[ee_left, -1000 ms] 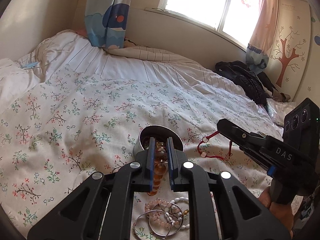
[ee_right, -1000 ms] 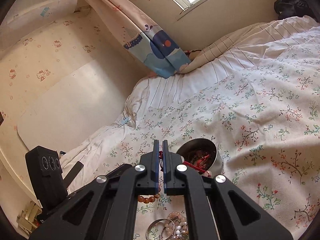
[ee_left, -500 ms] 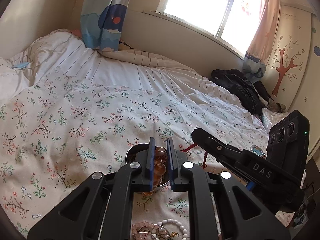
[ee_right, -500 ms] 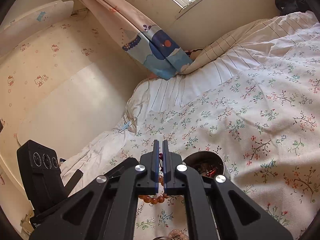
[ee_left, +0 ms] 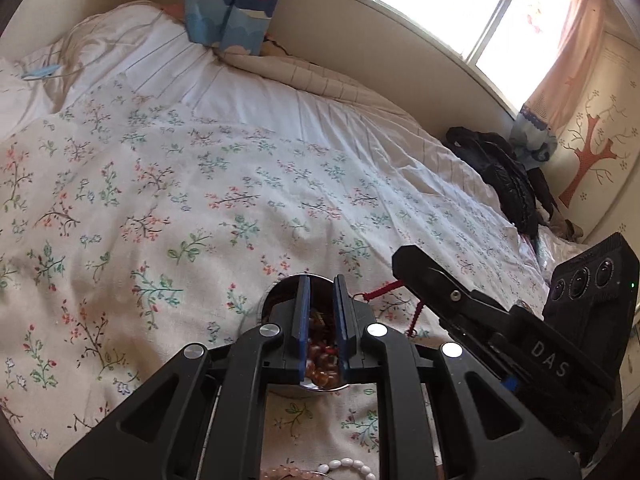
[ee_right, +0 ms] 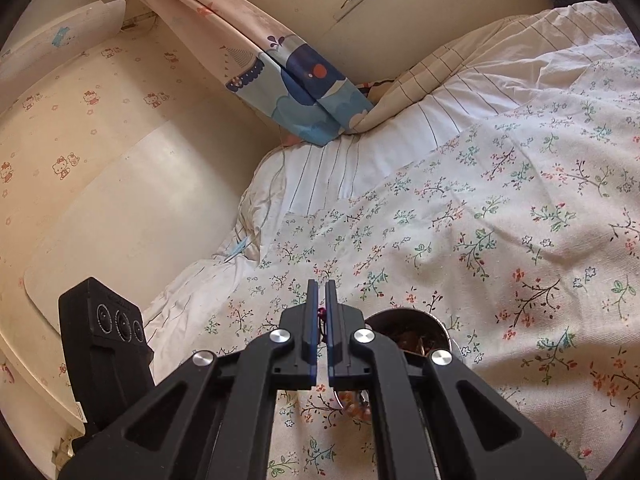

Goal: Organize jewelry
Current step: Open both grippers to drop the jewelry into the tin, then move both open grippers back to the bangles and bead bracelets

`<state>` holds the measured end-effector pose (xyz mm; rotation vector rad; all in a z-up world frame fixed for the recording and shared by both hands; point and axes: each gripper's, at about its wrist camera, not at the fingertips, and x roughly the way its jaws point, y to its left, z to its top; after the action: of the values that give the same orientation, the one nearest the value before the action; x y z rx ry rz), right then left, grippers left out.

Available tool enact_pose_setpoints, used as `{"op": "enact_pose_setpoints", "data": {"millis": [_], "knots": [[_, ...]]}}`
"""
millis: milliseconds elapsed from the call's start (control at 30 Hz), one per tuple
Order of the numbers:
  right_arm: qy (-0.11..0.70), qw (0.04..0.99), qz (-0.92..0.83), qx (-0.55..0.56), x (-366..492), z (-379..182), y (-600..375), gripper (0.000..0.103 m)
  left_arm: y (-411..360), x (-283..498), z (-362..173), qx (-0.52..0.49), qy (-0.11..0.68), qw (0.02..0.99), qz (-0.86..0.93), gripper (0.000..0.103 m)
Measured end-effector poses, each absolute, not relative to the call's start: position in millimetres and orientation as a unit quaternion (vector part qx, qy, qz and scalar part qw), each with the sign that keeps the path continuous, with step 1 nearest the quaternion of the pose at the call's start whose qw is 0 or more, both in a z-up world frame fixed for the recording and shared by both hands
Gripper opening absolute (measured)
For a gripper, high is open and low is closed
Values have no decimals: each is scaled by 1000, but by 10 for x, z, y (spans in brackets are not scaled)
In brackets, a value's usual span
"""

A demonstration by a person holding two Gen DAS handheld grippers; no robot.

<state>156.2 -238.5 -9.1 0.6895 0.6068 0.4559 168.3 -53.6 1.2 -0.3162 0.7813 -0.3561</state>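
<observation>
A round metal bowl (ee_left: pixel 276 298) sits on the floral bedspread, with amber beads (ee_left: pixel 320 364) and other jewelry inside. My left gripper (ee_left: pixel 320 280) hovers over the bowl, jaws slightly apart with nothing between the pads. The amber beads lie in the bowl below it. My right gripper (ee_right: pixel 322 286) is shut on a red string bracelet (ee_left: pixel 378 292), which hangs from its tips just right of the bowl. In the right wrist view the bowl (ee_right: pixel 400 316) lies right of the fingers.
Pale pink and white bead bracelets (ee_left: pixel 348 468) lie on the bedspread (ee_left: pixel 200 200) near the front edge. A black bag (ee_left: pixel 500 172) lies at the bed's far right. Curtains (ee_left: pixel 236 4) hang by the wall and window.
My left gripper moved forward over the bowl and let the amber bead bracelet drop into it. My right gripper lifted the red string bracelet up beside the bowl.
</observation>
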Motion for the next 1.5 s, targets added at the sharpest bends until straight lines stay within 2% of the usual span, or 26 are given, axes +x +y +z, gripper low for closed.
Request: {"op": "enact_pose_setpoints", "data": {"millis": [67,100,133,233,433,500,633,900,1033,1500], "knots": [[301,869,214,330,1589,-143,-2366,12,-450,1697,-13,-162,378,897,-162,11],[300,870,211,331,1582,-152,-2371,33,-417,1701,-17,-166,378,897,-157,11],[297,871,208,331,1569,-152,-2377,44,-386,1705,-16,-169,377,897,-155,11],[291,874,207,330,1548,-122,-2398,44,-357,1692,-5,-167,373,900,-152,12],[302,877,193,321,1516,-118,-2445,45,-399,1635,31,-146,366,907,-148,25],[311,878,171,319,1445,-136,-2520,47,-386,1619,33,-143,363,910,-143,33],[327,876,139,325,1308,-192,-2663,51,-378,1582,19,-132,364,912,-136,35],[362,877,107,297,1125,-259,-2625,52,-457,1345,57,-79,354,924,-121,42],[361,878,101,297,1008,-265,-2646,61,-456,1249,81,-64,348,929,-111,46],[377,880,83,277,691,-259,-2640,62,-329,1017,0,-45,370,922,-108,54]]}}
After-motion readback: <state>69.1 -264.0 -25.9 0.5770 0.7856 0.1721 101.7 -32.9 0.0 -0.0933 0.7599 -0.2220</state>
